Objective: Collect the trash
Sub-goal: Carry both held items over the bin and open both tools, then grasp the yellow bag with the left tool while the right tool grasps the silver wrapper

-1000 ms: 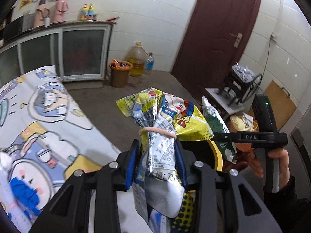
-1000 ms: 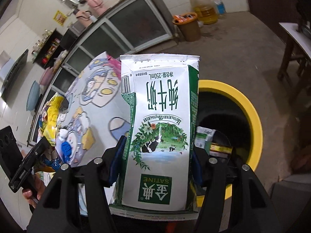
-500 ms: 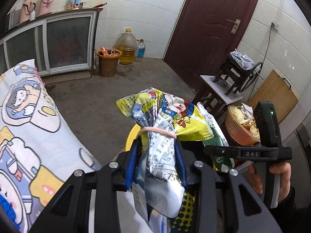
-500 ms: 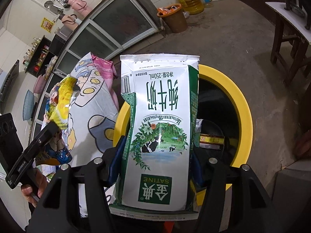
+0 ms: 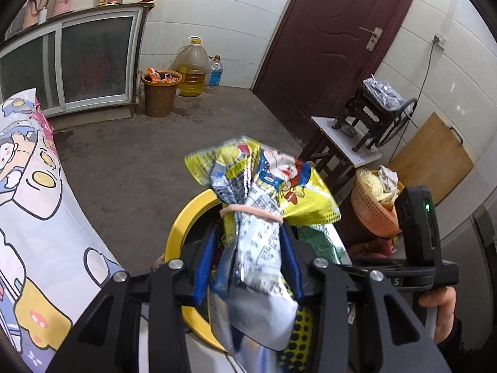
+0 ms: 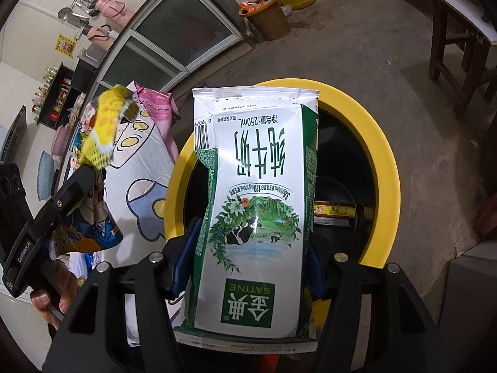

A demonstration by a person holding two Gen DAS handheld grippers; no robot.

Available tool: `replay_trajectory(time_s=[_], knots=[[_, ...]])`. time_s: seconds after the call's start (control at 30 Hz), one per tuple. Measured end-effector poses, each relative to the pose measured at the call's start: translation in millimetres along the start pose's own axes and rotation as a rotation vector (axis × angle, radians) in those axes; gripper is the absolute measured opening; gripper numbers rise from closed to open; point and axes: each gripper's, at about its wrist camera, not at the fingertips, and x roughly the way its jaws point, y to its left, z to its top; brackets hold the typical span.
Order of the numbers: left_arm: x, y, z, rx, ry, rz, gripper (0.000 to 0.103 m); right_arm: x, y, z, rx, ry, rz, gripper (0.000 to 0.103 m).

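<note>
Now the drop is in hand: left tongs (image 5: 248,261), jaws just easing apart, flank the snack bag (image 5: 264,217); right tongs (image 6: 248,258) clasp the milk carton (image 6: 257,205). Beyond both gapes the yellow-rimmed bin (image 6: 385,168); next, release.

White tiled walls (image 5: 217,6), grey concrete floor (image 5: 139,161); brown door (image 5: 326,40) at one o'clock, glass-fronted cabinet (image 5: 77,62) at ten.

My left gripper (image 5: 248,261) jaws have just been opening; the yellow snack bag (image 5: 264,217), tied with a rubber band (image 5: 251,210), sits between the blue pads over the yellow-rimmed bin (image 5: 180,233). Right gripper (image 5: 416,248) in a hand (image 5: 441,303) beside it, carton edge (image 5: 326,242) visible.
</note>
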Motion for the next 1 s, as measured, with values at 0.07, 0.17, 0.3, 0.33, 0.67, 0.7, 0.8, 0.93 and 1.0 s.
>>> replay_trajectory(time_s=[0.07,0.17,0.3,0.33,0.67,0.7,0.8,0.93,1.0], knots=[[-4.8,4.9,-0.4,-0.027,-0.026,-0.01,0.07,-1.7,-4.3,2.0,0.014,-0.006,-0.007,0.068],[-11.6,2.6,-0.7,-0.013,-0.059,0.003,0.077,-6.0,-10.2,2.1,0.034,-0.016,-0.009,0.071],[-26.9,5.3,-2.2,-0.022,-0.091,0.014,0.077,-15.7,-12.1,-1.0,0.046,-0.042,-0.002,0.071],[-30.3,7.1,-2.7,-0.028,-0.095,0.012,0.077,-18.3,-11.6,-2.6,0.046,-0.047,0.004,0.071],[-114.1,64.7,-28.4,-0.098,-0.195,0.077,0.077,-26.4,31.4,-12.1,-0.096,-0.093,0.004,0.071],[-129.7,73.3,-35.0,-0.101,-0.215,0.097,0.077,-25.3,37.9,-11.4,-0.117,-0.092,0.012,0.07],[-171.3,97.6,-55.6,-0.124,-0.254,0.151,0.077,-20.7,76.6,-17.2,-0.215,-0.094,0.051,0.07],[-235.3,132.8,-98.5,-0.151,-0.283,0.271,0.077,-10.4,146.7,-35.2,-0.408,-0.098,0.11,0.07],[-270.2,147.3,-124.6,-0.153,-0.294,0.351,0.077,-4.6,177.3,-47.1,-0.491,-0.088,0.149,0.07]])
